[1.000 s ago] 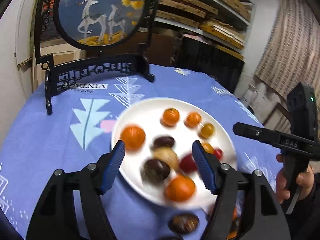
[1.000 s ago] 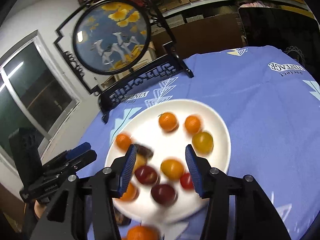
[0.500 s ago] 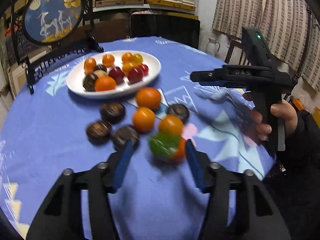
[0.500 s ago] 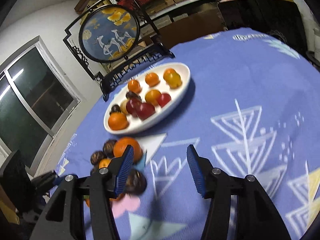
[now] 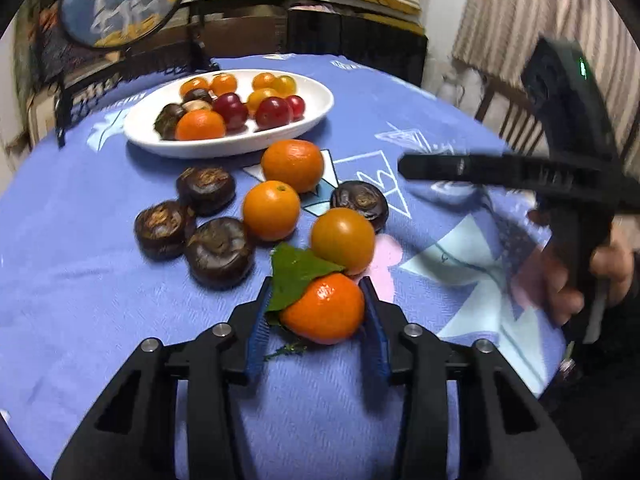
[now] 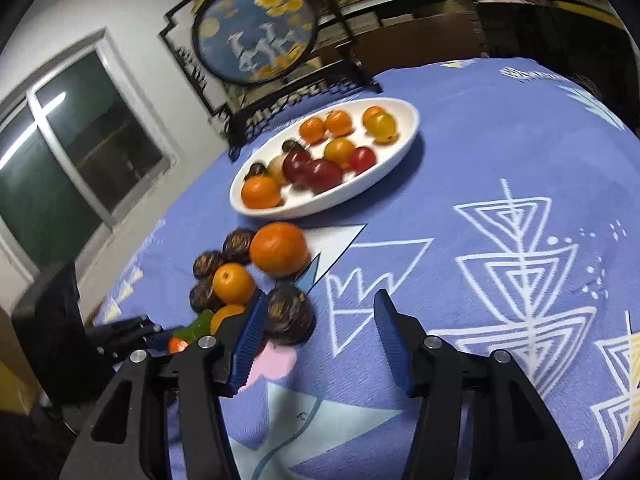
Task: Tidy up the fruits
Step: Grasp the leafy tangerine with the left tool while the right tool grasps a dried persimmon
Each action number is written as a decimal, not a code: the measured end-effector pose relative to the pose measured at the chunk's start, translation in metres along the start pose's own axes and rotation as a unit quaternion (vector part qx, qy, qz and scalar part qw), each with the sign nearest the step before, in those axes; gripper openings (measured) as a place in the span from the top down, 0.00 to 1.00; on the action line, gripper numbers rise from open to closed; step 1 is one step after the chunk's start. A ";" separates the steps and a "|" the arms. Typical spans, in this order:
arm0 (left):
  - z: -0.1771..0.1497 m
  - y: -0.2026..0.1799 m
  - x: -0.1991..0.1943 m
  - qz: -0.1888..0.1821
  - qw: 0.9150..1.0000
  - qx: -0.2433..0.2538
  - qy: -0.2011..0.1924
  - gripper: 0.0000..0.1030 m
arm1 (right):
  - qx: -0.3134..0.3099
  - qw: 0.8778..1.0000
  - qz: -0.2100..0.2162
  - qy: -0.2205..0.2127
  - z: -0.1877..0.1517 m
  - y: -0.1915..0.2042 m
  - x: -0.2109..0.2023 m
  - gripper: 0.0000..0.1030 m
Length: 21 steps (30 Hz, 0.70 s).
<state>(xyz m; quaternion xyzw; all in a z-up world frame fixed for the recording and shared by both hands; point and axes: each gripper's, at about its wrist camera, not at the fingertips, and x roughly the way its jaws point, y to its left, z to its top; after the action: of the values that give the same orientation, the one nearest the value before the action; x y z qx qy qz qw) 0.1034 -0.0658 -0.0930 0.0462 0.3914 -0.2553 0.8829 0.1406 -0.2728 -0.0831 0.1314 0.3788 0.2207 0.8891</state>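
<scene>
Orange and glossy, a leafed mandarin (image 5: 322,308) is caught between the blue pads of the left claw (image 5: 316,316), whose jaws have just been closing and now appear to press on both its flanks; its green leaf (image 5: 298,272) sticks out on the left. It lies on the blue cloth of the desk (image 5: 80,300), at the near end of the loose group and towards the near edge.

Just beyond it an orange tomato-like fruit (image 5: 343,240) is seen, almost touching it, then two more oranges (image 5: 272,210) (image 5: 293,165) and four dark brown, wrinkled fruits (image 5: 219,251), (image 5: 164,229), (image 5: 206,189), (image 5: 359,202). All of these lie loose on the cloth, between the mandarin and the white plate (image 5: 316,114).

On the plate, further in towards the far edge, a mixed lot is already gathered: small oranges, red and yellow fruits, and a few dark ones, not visibly sorted by kind.

The right claw (image 6: 318,338) is held part-open with nothing between its pads; one dark fruit (image 6: 289,314) lies just beside its left pad.

The task is judged to be roughly half done: about as many pieces wait on the cloth as sit on the plate. The mandarin is gripped but not yet lifted, and eight more are left to be moved.

At the far edge a round painted screen (image 6: 256,34) on a black stand is seen.
</scene>
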 end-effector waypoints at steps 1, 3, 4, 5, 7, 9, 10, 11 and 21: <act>-0.001 0.003 -0.006 -0.003 1.000 -0.007 -0.009 0.61 | -0.013 1.000 -0.006 0.002 -0.001 0.005 0.001 0.46; -0.004 0.007 -0.023 -0.013 0.999 -0.012 -0.029 0.61 | -0.037 0.999 -0.014 0.010 -0.002 0.014 0.004 0.46; -0.005 0.007 -0.030 -0.014 0.999 -0.011 -0.037 0.61 | -0.053 0.998 -0.027 0.018 -0.003 0.021 0.008 0.46; -0.007 0.008 -0.039 -0.011 0.999 -0.009 -0.046 0.61 | -0.063 0.997 -0.041 0.027 -0.004 0.025 0.011 0.46; -0.005 0.009 -0.047 -0.005 0.999 -0.006 -0.051 0.61 | -0.077 0.994 -0.065 0.043 -0.004 0.031 0.019 0.46; -0.006 0.013 -0.052 -0.005 0.999 -0.011 -0.053 0.61 | -0.086 0.992 -0.074 0.052 -0.003 0.036 0.025 0.46; -0.006 0.014 -0.053 -0.005 0.998 -0.013 -0.054 0.61 | -0.093 0.991 -0.078 0.056 -0.003 0.041 0.028 0.46; -0.007 0.016 -0.052 -0.004 0.999 -0.016 -0.052 0.61 | -0.102 0.989 -0.081 0.064 -0.004 0.046 0.033 0.46; -0.009 0.029 -0.057 -0.004 0.998 -0.031 -0.055 0.60 | -0.127 0.982 -0.108 0.089 -0.006 0.065 0.051 0.56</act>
<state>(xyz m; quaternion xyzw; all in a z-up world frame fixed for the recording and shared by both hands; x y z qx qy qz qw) 0.0796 -0.0144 -0.0618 0.0031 0.3504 -0.2490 0.9029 0.1486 -0.1910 -0.0928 -0.0446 0.4376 0.1809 0.8797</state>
